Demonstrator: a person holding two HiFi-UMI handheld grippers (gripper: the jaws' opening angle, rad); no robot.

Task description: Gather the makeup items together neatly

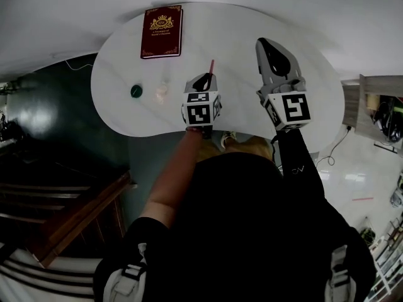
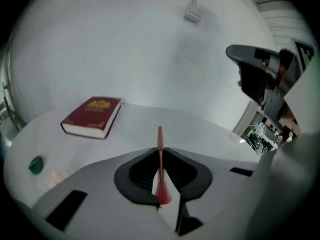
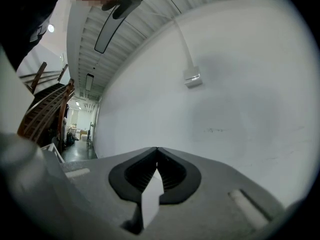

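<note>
One clamped red pencil [image 2: 160,151], one maroon book [image 2: 92,116], perhaps one green jar [image 2: 35,164]

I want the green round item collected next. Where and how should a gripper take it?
Probably pinch the green round item across its rim from straight above: it sits low on the table, and the pale item beside it stands apart.
</note>
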